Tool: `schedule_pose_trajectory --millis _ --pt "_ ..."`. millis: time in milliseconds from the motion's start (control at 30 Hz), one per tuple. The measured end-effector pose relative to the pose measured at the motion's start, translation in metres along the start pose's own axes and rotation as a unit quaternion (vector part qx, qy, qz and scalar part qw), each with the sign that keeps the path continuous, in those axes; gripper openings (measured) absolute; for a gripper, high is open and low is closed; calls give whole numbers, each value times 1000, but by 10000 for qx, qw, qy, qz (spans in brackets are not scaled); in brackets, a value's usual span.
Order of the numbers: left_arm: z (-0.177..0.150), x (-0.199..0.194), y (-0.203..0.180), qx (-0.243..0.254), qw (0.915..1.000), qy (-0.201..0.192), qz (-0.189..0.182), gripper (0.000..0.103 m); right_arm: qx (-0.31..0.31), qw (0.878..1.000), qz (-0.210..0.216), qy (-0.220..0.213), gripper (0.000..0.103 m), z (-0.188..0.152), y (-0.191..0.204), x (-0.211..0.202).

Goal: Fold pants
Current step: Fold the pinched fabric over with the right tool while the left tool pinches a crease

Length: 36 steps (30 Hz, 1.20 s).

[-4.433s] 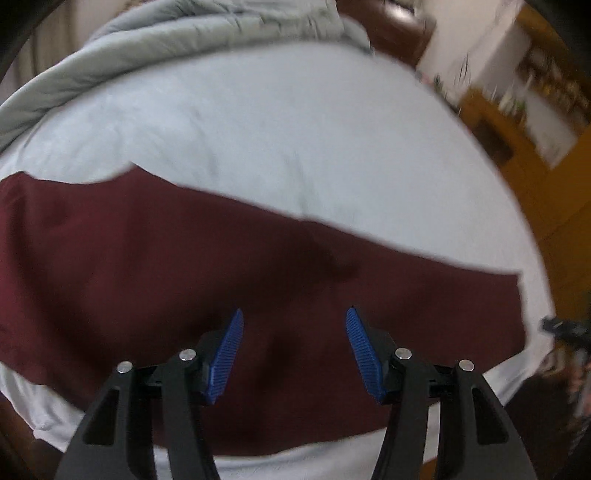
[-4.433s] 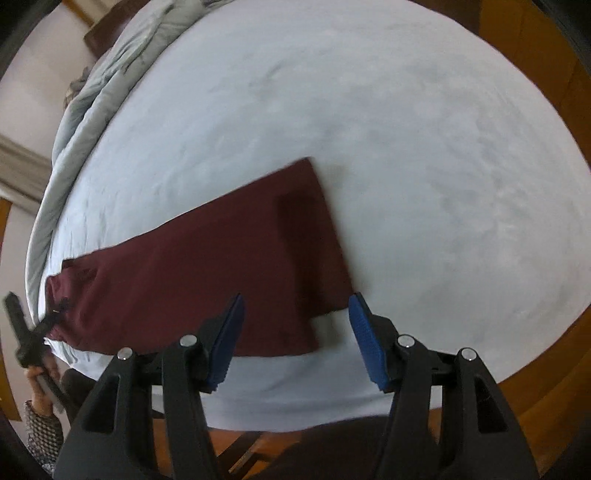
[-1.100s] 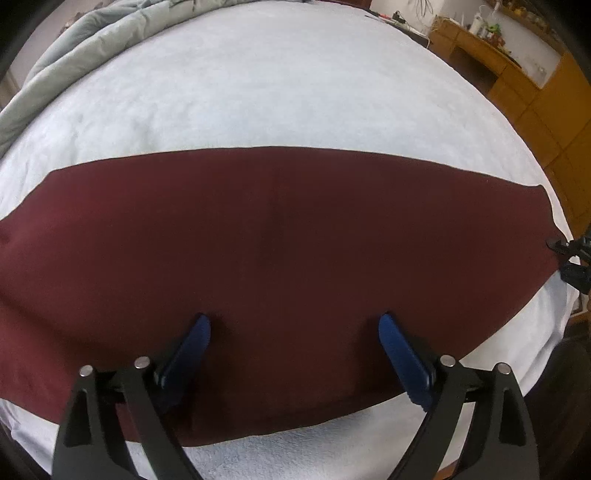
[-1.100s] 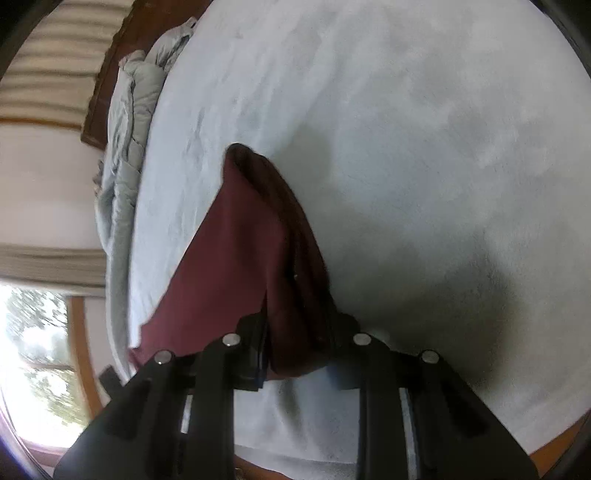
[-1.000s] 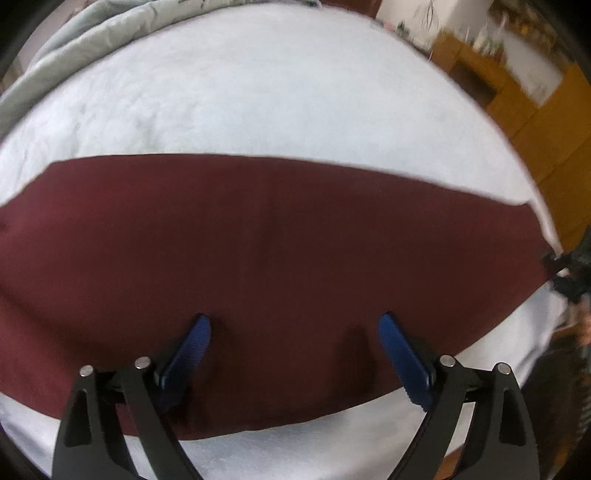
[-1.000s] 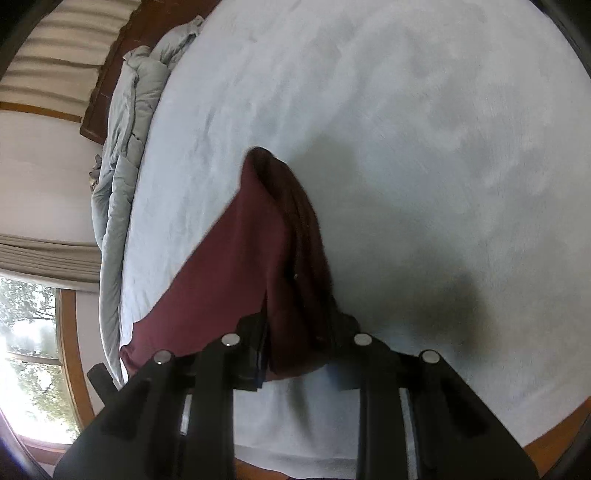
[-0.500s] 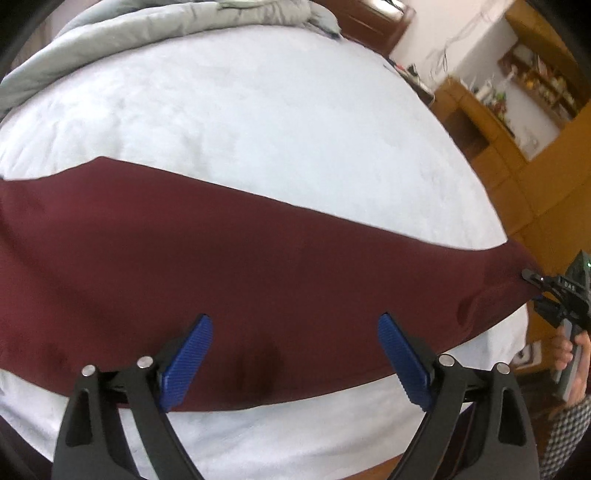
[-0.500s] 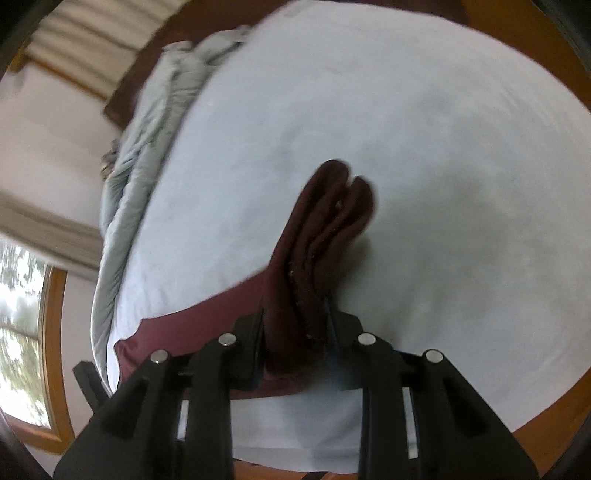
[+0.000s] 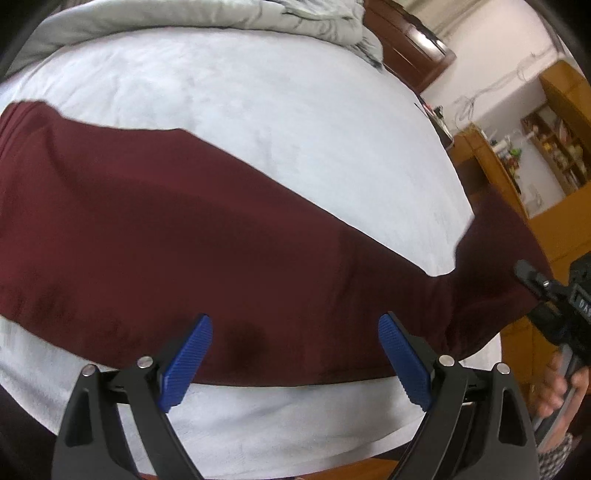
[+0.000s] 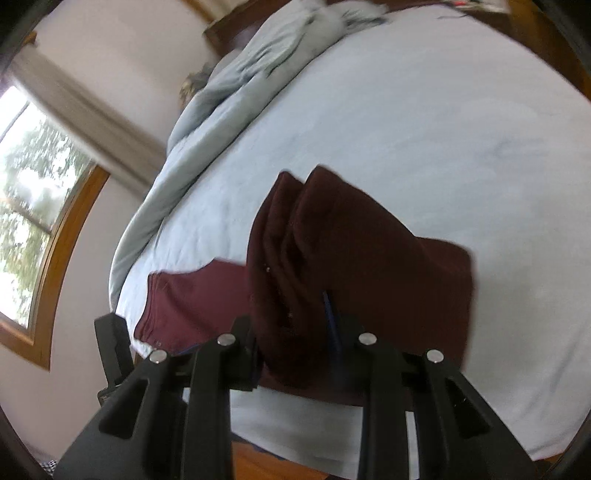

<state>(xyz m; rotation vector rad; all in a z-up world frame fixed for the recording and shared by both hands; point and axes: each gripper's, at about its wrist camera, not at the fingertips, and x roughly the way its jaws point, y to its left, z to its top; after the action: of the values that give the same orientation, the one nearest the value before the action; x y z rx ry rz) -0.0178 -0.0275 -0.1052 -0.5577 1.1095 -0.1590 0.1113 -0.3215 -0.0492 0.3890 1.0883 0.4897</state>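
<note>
The maroon pants [image 9: 177, 236] lie folded lengthwise across the white bed [image 9: 258, 110]. My left gripper [image 9: 295, 354] is open and empty, its blue pads over the near edge of the pants at mid-length. My right gripper [image 10: 295, 332] is shut on the leg end of the pants [image 10: 332, 251] and holds it lifted off the bed, bunched in folds. That lifted end and the right gripper [image 9: 546, 291] show at the right in the left wrist view. The waistband end [image 10: 159, 302] lies flat at the left in the right wrist view.
A grey duvet [image 9: 221, 18] is bunched along the far side of the bed, also in the right wrist view [image 10: 236, 81]. A dark wooden headboard [image 9: 410, 48] and wooden shelves [image 9: 546, 140] stand at the right. A window [image 10: 26, 192] is on the left wall.
My right gripper closed on the leg end, lifted it off the bed and is carrying it toward the waistband side. My left gripper drew back to the near edge, still open.
</note>
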Motion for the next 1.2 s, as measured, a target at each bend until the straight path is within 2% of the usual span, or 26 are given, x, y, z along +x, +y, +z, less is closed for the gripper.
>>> schedule_pose_trajectory --millis 133,233,333,400,467,533,567,600,667,700,767,900,1000,1100,1200 --pt "0 -2 11 -172 9998 -12 -38 92 -195 9991 0 378 27 -8 34 48" --pt "0 -1 20 -328 9994 -12 -94 92 -289 9970 -5 718 27 -23 46 81" --pt "2 0 24 -436 9990 10 -133 92 -388 9926 -206 1129 28 -41 48 111" --pt "4 1 26 -477 9988 29 -142 92 -460 9889 -364 1363 33 -51 47 130" --pt "6 4 28 -517 9985 79 -158 92 -442 9885 -298 1415 39 -58 45 137" --pt "9 9 26 -548 9982 151 -185 92 -394 9892 -95 1411 52 -59 44 136" --pt "10 11 28 -561 9980 201 -221 92 -322 9895 130 1404 63 -59 43 133" --pt "12 13 27 -564 9977 248 -266 92 -239 9888 406 1415 70 -59 39 128" --pt "16 16 26 -554 9973 319 -362 92 10 9809 1226 1509 71 -62 35 116" --pt "17 18 25 -559 9970 358 -408 92 93 9755 1635 1468 71 -63 30 103" --pt "20 23 23 -613 9957 460 -511 92 151 9769 1764 1199 70 -64 17 80" --pt "15 41 15 -688 9929 754 -606 92 578 9893 1235 516 71 -67 -35 33" --pt "10 59 3 -653 9912 989 -584 92 1053 9876 1126 307 70 -76 -72 17" --pt "8 77 -11 -579 9901 1180 -495 92 1314 9861 1004 155 70 -87 -94 12" --pt "10 87 -22 -589 9898 1243 -377 92 1391 9841 1105 49 70 -93 -104 10"
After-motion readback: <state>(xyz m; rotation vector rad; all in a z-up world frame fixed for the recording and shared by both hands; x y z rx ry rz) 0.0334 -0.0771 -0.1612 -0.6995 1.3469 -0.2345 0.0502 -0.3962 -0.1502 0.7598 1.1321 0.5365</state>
